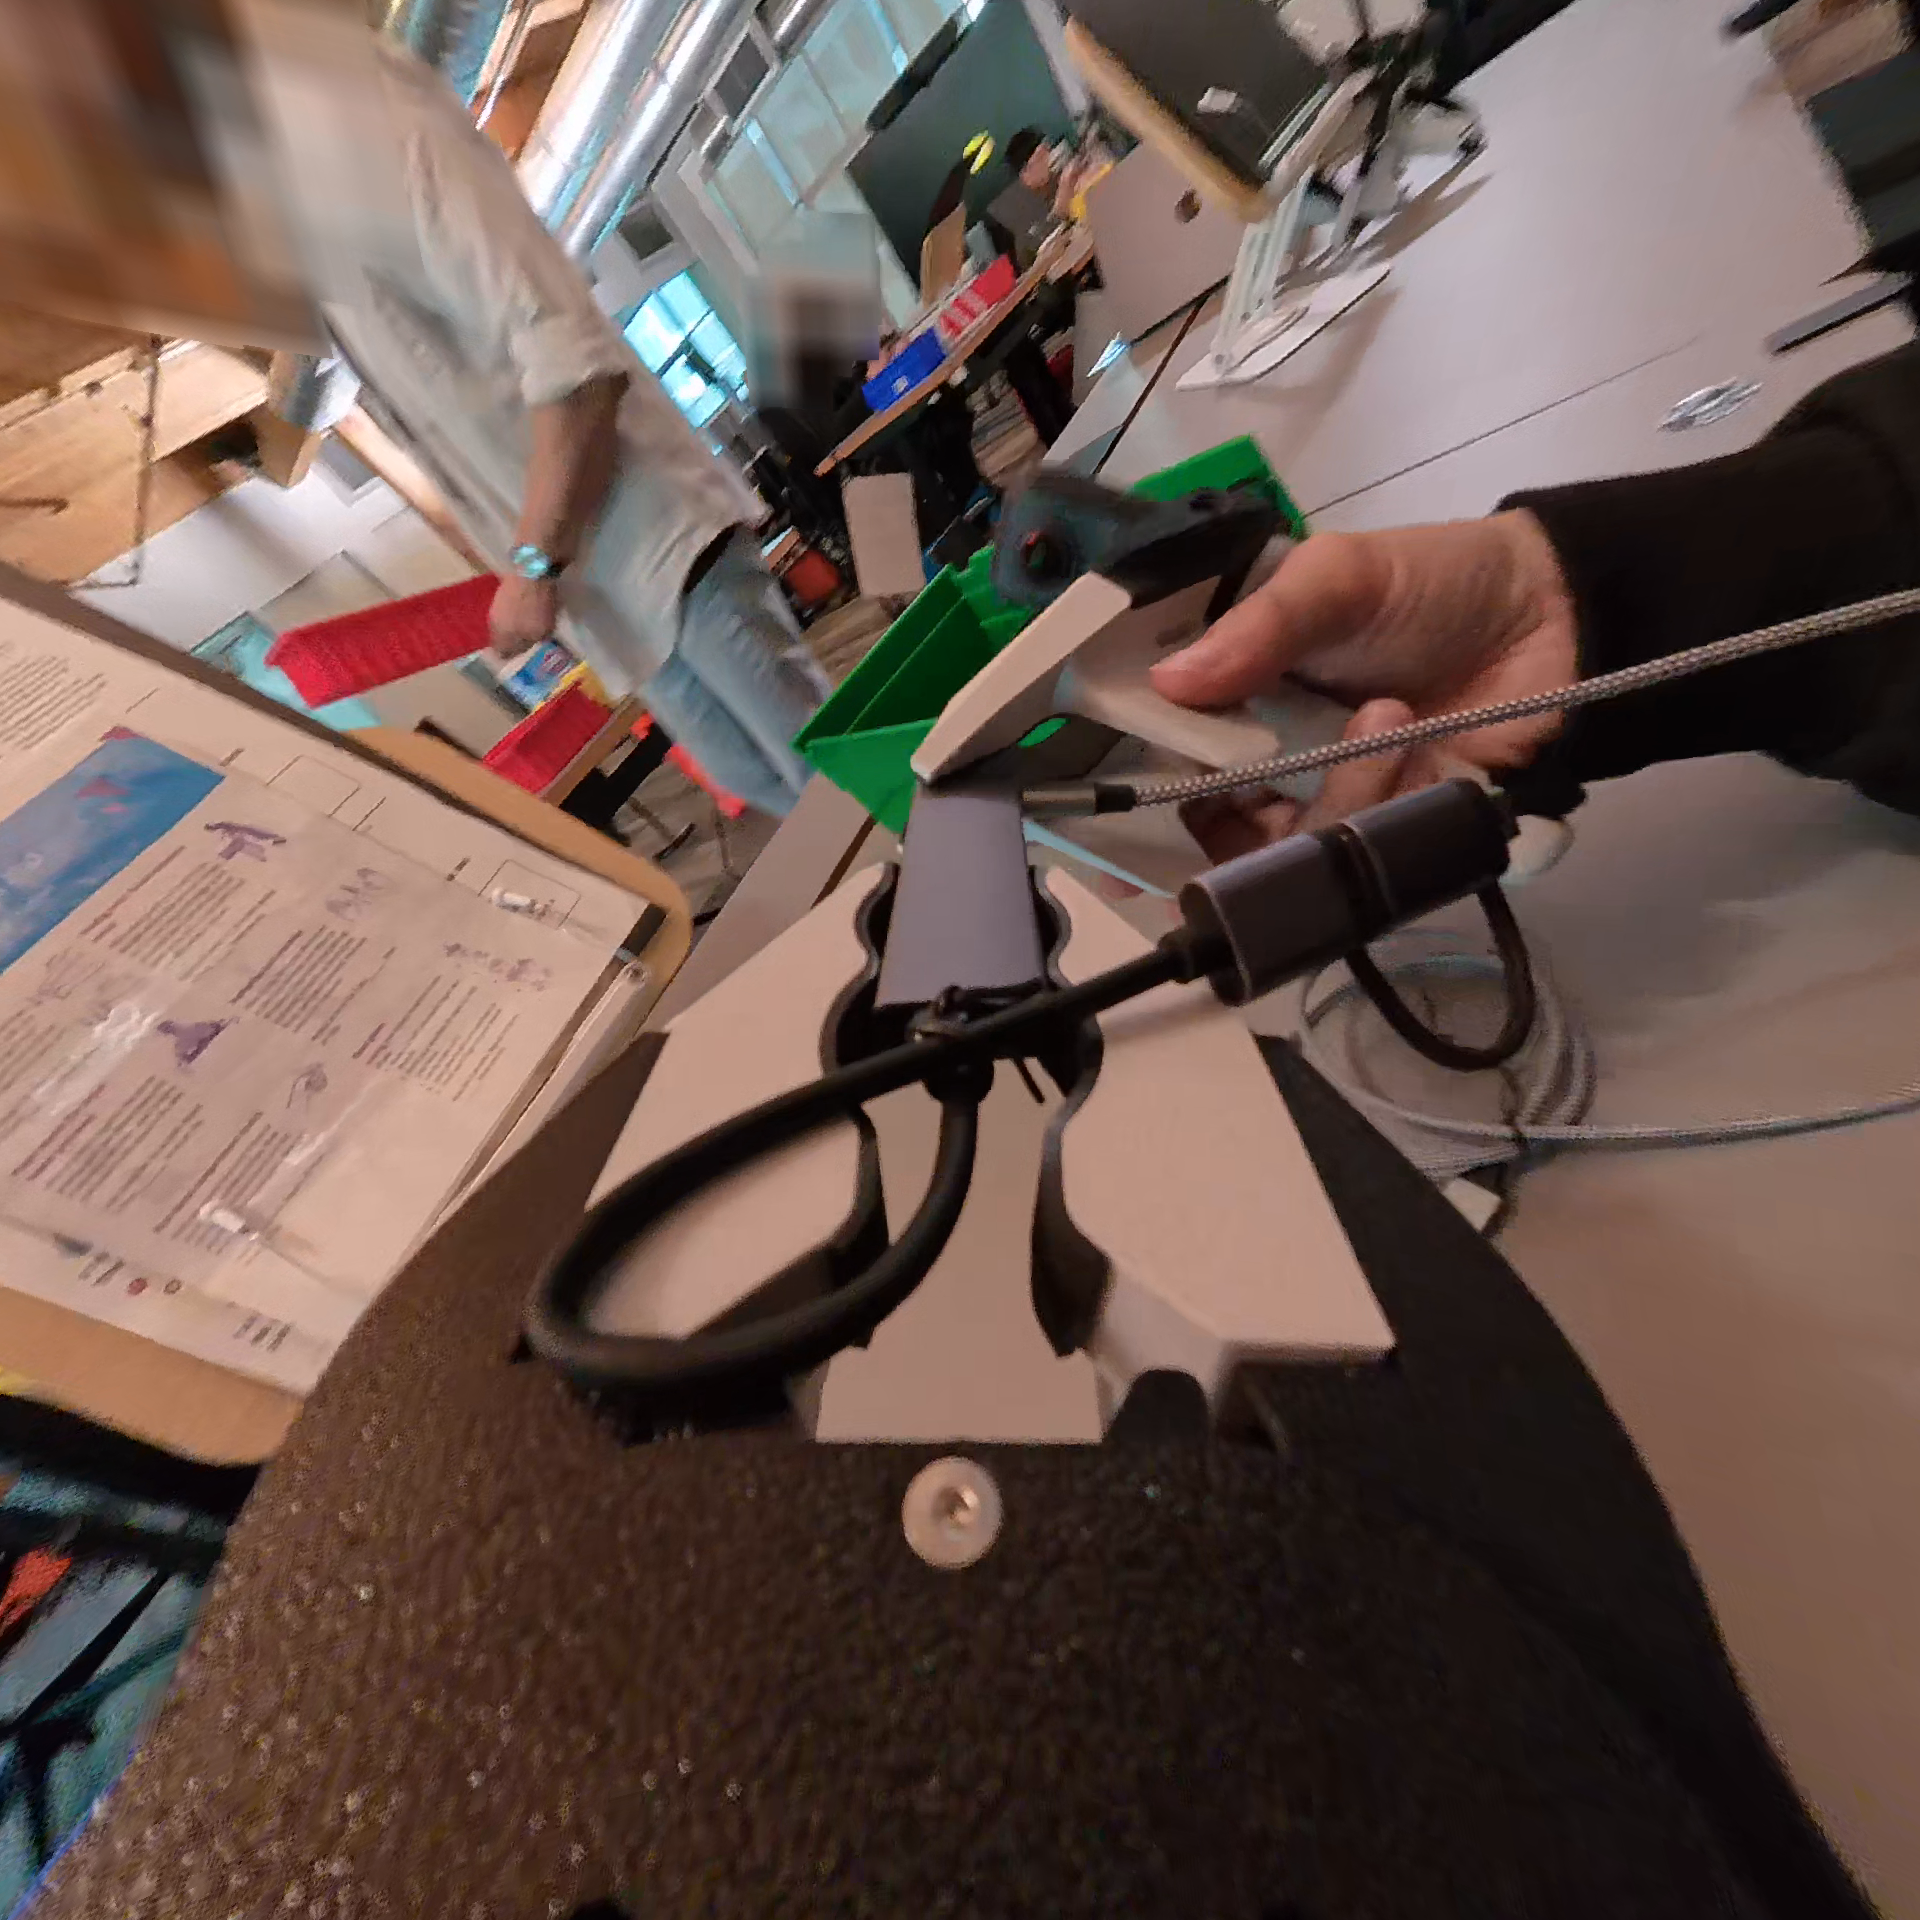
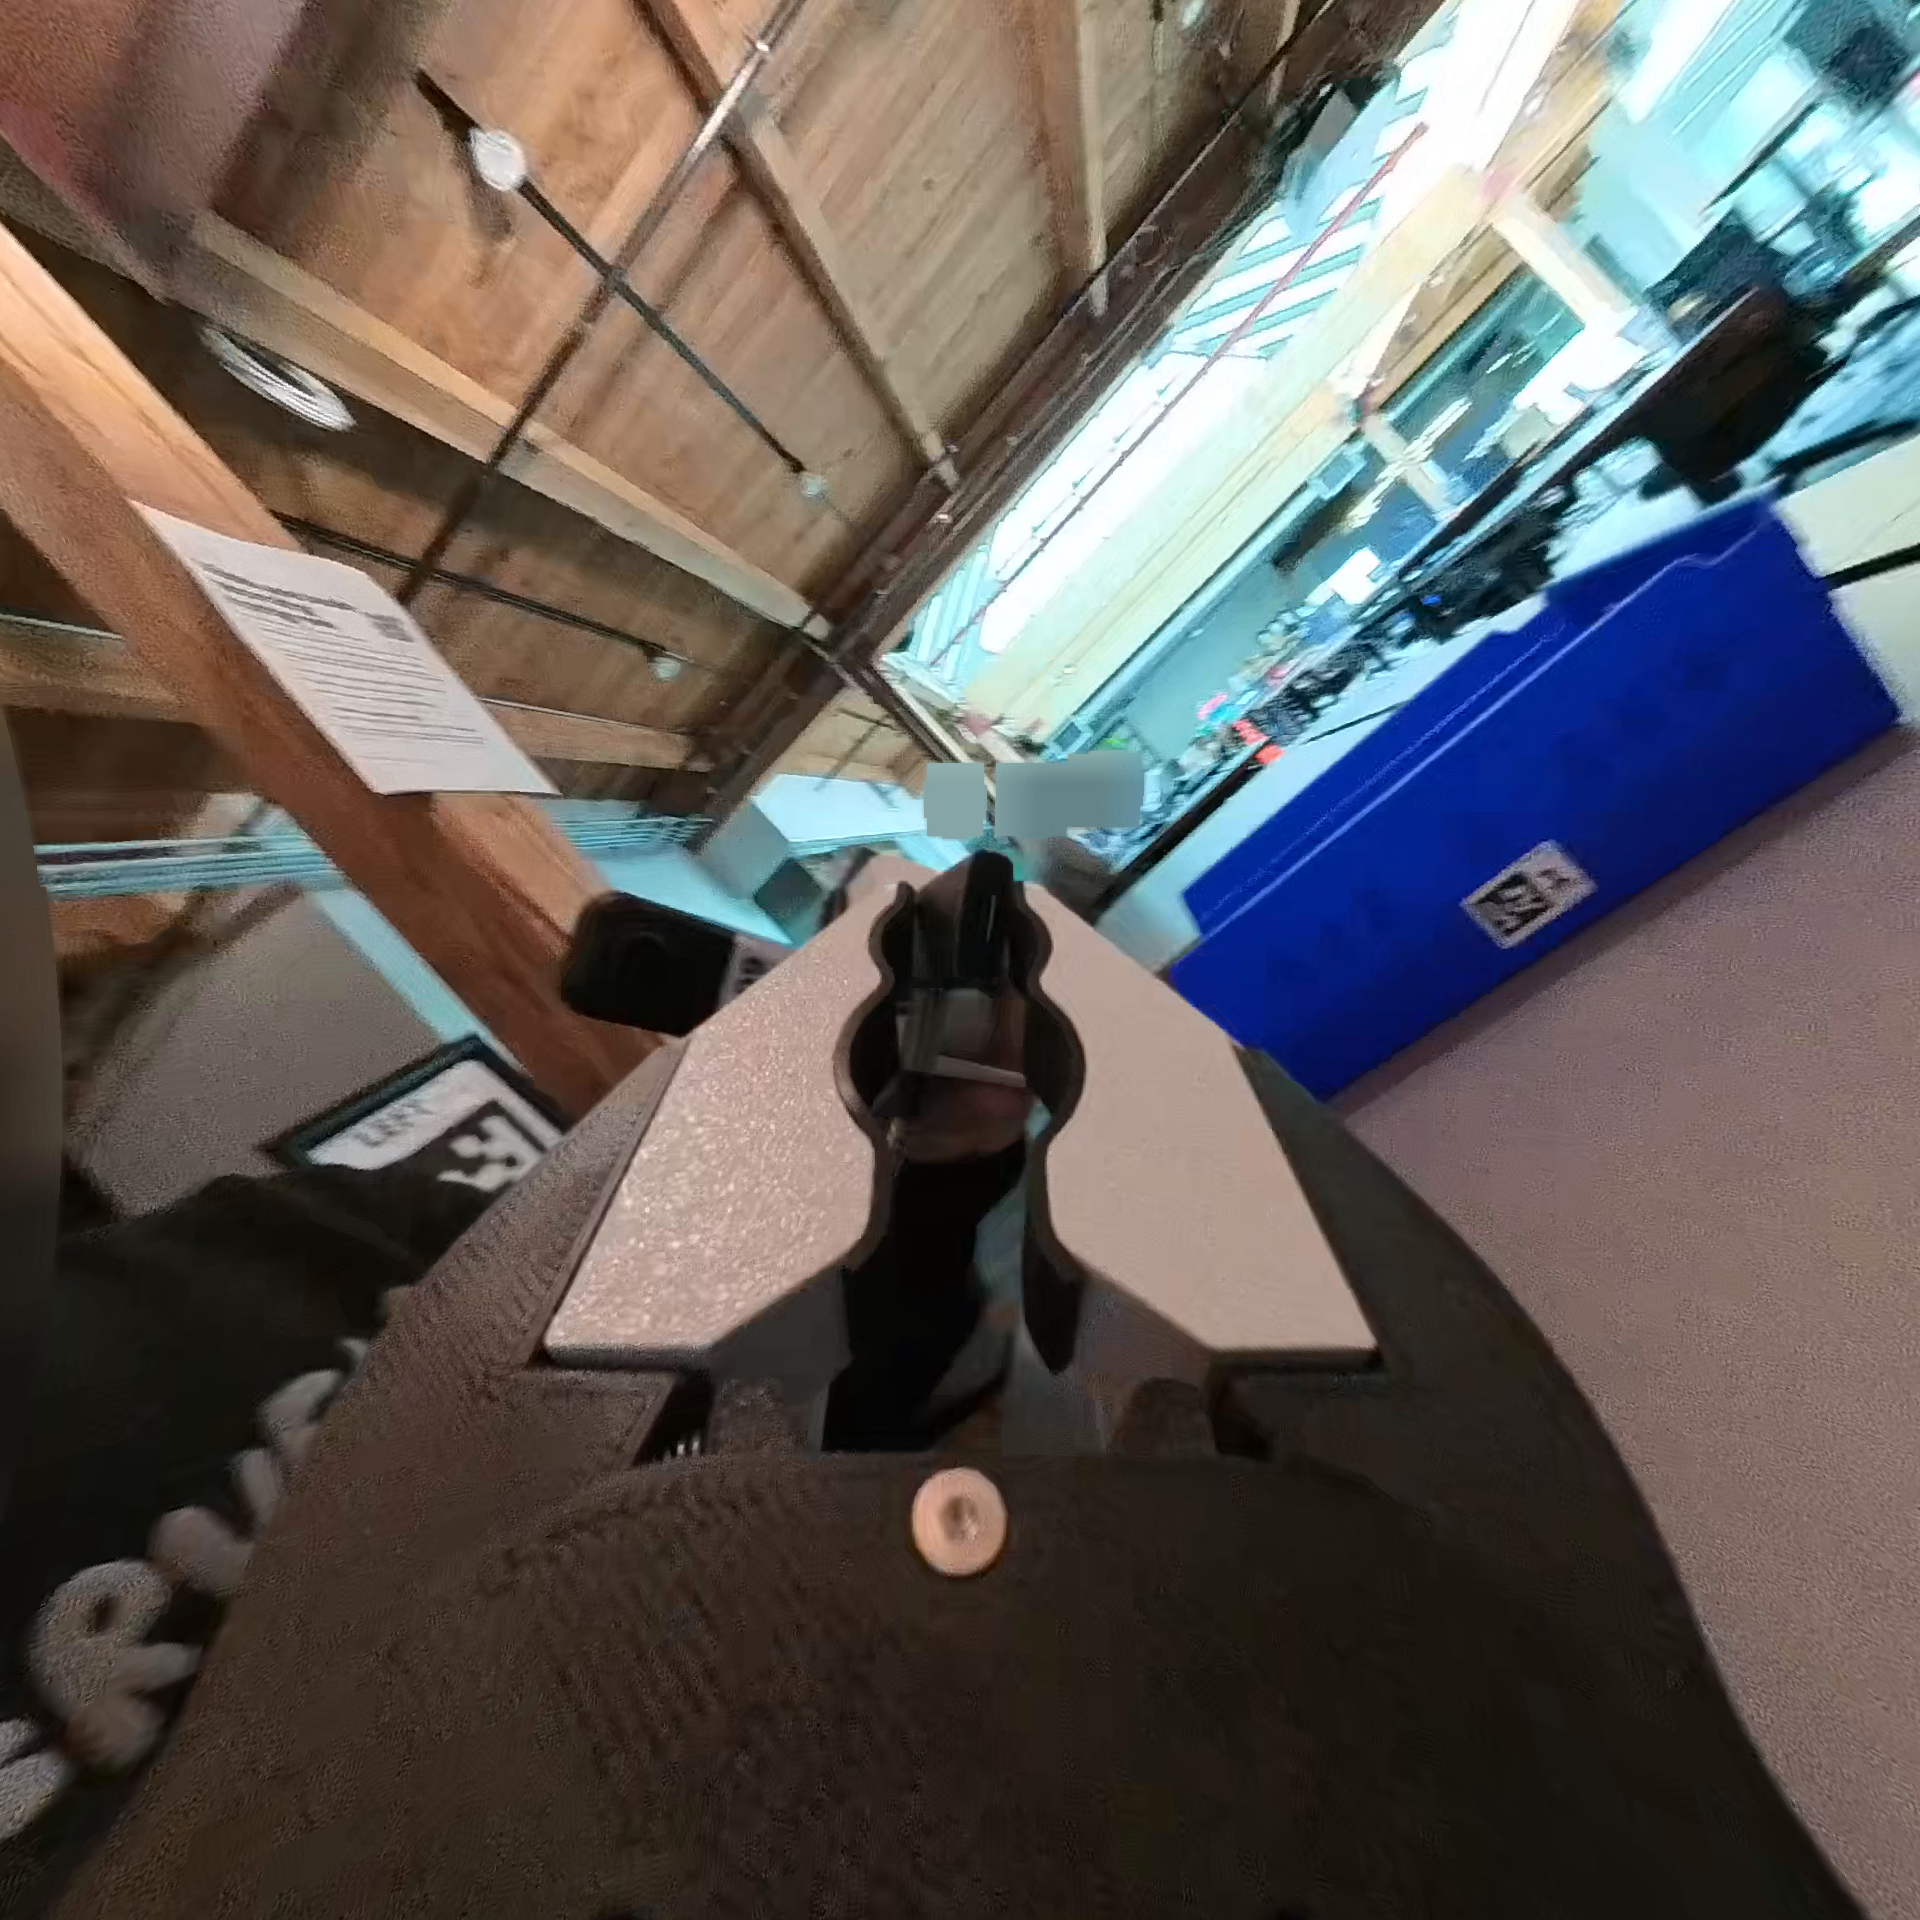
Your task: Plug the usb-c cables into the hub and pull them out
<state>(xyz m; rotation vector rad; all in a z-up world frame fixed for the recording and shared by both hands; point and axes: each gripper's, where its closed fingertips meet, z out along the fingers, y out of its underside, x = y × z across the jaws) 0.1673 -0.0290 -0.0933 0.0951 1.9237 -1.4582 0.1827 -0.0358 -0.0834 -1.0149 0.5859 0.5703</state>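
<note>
Left gripper (image 1: 964, 878) clamped narrow on the grey usb-c hub (image 1: 961, 935), at centre frame in the left wrist view, flat slab pinched by its long edges. Hub's own black tail cable (image 1: 727, 1278) looping out to lower left, then crossing to a dark cylindrical adapter (image 1: 1351, 894) at right of centre.

Right gripper (image 2: 961, 914) nearly closed; in its own view something dark and a silvery piece sit between the fingers, too cramped to name with certainty. Seen from the left wrist view, gripped by a hand (image 1: 1403, 644) at centre right, apparently holding the braided usb-c cable (image 1: 1507, 712) close behind its metal plug (image 1: 1070, 798), plug just beside the hub's far end. Seated or only lined up: cannot tell. More cable coiled on the white table (image 1: 1714, 1351) at right. Green bin (image 1: 894, 665) behind.

Likely handling: hub light, rigid, smooth-sided, so prone to slipping or twisting under a push. Cable limp and springy; only the plug shell stiff. Best grasped on that shell, driven straight along the port axis, never levered sideways.
</note>
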